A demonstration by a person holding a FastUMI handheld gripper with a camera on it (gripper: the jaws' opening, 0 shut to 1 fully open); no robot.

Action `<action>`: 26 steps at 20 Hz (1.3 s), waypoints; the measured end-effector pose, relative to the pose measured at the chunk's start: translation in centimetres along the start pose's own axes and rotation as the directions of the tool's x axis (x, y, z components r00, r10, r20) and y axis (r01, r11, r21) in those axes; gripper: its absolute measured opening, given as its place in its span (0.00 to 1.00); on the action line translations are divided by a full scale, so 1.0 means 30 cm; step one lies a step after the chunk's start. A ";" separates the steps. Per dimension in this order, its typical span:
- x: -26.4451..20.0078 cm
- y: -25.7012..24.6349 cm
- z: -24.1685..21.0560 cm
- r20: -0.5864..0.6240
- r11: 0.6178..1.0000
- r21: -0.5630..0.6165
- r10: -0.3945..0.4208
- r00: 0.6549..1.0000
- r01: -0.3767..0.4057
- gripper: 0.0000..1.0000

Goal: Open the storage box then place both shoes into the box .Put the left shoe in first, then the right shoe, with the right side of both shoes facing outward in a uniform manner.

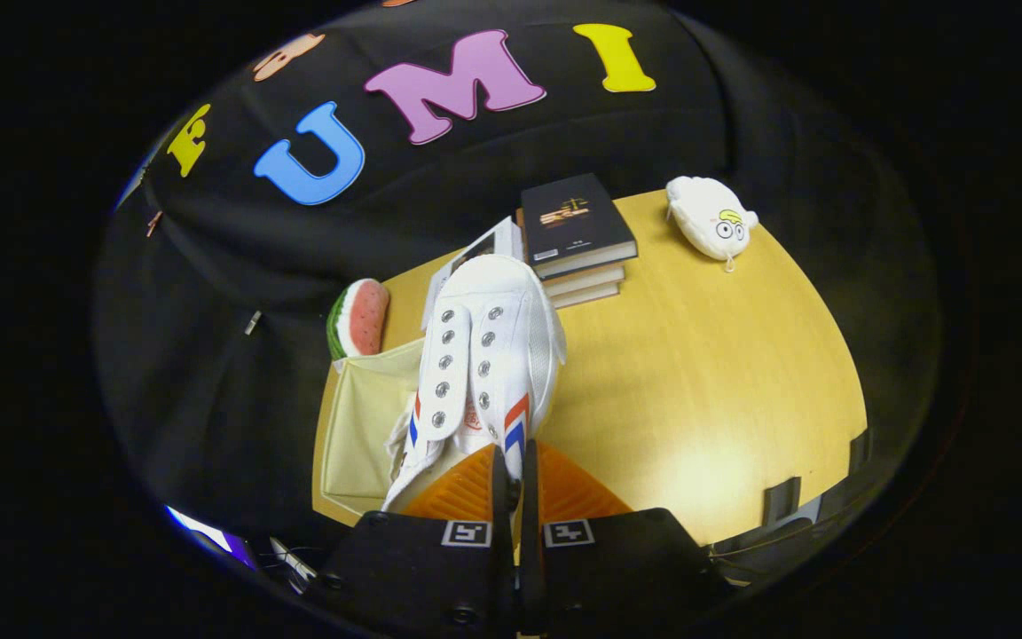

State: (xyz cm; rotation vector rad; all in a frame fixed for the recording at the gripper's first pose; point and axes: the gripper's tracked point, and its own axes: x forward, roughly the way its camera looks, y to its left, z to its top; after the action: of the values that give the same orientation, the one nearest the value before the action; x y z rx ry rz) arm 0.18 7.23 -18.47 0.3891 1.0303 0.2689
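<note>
Nearest us, the gripper (pixel 515 475) has its two fingers drawn almost together, pinching the heel edge of a shoe (pixel 486 355) between them. We hold the shoe up with its toe pointing away from us, over the near edge of the box (pixel 360 426), which sits against the left side of the table (pixel 706 382).

We judge that the box is already open, since its pale inner wall shows bare beside the shoe, and that we are carrying a shoe in. Whether this is the left or the right shoe we cannot tell from here, nor whether another shoe already lies inside. The next move calls for lowering the shoe into the box and turning it so that its right side faces outward, then spreading the fingers only once the sole rests on something.

The shoe is white canvas with a rounded rubber toe, two rows of metal eyelets, no laces threaded, and red and blue chevrons on its flank. The box looks like soft cream fabric with straight, flat walls. The table is smooth yellowish wood with a glossy patch of glare. Beyond the box lies a plush watermelon slice (pixel 360 317); beyond the shoe's toe stands a stack of books (pixel 575 232), and further right a white plush pouch (pixel 711 217).
</note>
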 end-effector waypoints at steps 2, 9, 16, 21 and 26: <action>0.028 0.122 -0.017 -0.006 0.999 -0.001 0.034 0.999 -0.034 0.07; 0.204 0.340 -0.124 -0.077 0.998 -0.055 0.023 0.997 -0.028 0.07; 0.315 0.365 -0.164 -0.115 0.997 -0.062 -0.046 0.992 0.039 0.07; 0.300 0.511 -0.088 -0.049 0.997 -0.033 0.074 0.996 -0.076 0.69; 0.222 0.534 0.001 0.042 0.978 -0.200 0.075 0.996 -0.065 0.99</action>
State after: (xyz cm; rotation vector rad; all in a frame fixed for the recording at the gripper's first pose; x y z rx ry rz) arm 2.92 24.26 -16.67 0.2501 0.9321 0.4203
